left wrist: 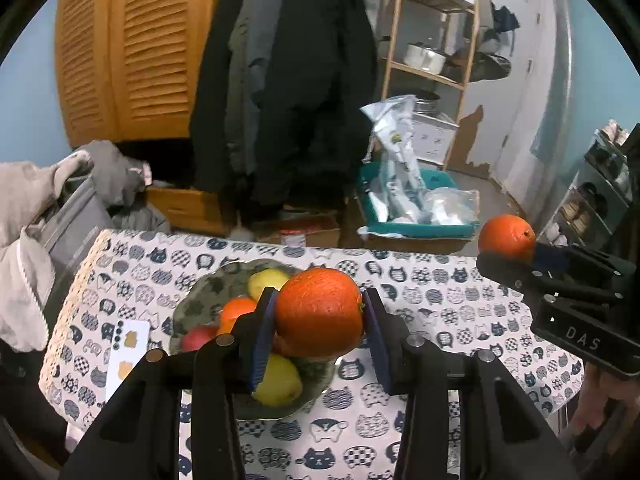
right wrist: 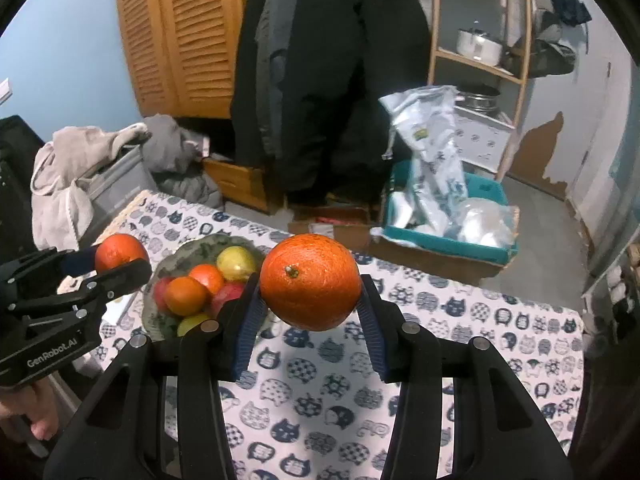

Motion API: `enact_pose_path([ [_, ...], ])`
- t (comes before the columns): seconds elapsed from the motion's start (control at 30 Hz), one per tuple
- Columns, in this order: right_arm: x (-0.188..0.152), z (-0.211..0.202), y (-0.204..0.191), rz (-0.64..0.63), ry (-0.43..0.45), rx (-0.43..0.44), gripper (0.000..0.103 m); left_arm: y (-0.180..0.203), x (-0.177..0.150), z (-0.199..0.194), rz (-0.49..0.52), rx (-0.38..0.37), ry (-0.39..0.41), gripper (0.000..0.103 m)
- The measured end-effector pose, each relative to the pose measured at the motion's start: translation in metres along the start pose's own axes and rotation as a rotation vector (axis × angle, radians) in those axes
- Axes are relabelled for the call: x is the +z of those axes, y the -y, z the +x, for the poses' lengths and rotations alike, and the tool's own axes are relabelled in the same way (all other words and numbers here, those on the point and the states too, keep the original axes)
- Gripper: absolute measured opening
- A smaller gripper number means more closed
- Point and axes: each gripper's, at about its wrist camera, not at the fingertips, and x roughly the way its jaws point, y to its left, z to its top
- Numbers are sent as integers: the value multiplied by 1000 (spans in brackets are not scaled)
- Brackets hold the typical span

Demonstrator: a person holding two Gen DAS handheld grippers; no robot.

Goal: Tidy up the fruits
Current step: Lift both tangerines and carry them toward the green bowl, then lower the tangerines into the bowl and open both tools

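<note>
My left gripper [left wrist: 320,316] is shut on an orange [left wrist: 319,312] and holds it just above the green patterned fruit bowl [left wrist: 196,292]. The bowl holds lemons [left wrist: 267,282], smaller oranges [left wrist: 236,310] and a red apple [left wrist: 198,338]. My right gripper [right wrist: 310,300] is shut on a second orange [right wrist: 310,282] and holds it above the cat-print tablecloth [right wrist: 480,320], to the right of the bowl [right wrist: 180,250]. Each gripper shows in the other's view: the right one [left wrist: 506,252] and the left one [right wrist: 120,264], each with its orange.
A white card [left wrist: 128,354] lies on the table left of the bowl. Beyond the table's far edge stand a teal crate of bags [left wrist: 416,204], hanging coats [left wrist: 288,80], a wooden shelf [left wrist: 432,40] and a pile of clothes [left wrist: 60,200].
</note>
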Motion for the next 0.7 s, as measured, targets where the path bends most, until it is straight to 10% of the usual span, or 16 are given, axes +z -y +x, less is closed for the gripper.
enact_pose_path([
  [0.7, -7, 90, -66, -38, -182, 143, 46, -80, -38, 48, -108, 88, -159, 43],
])
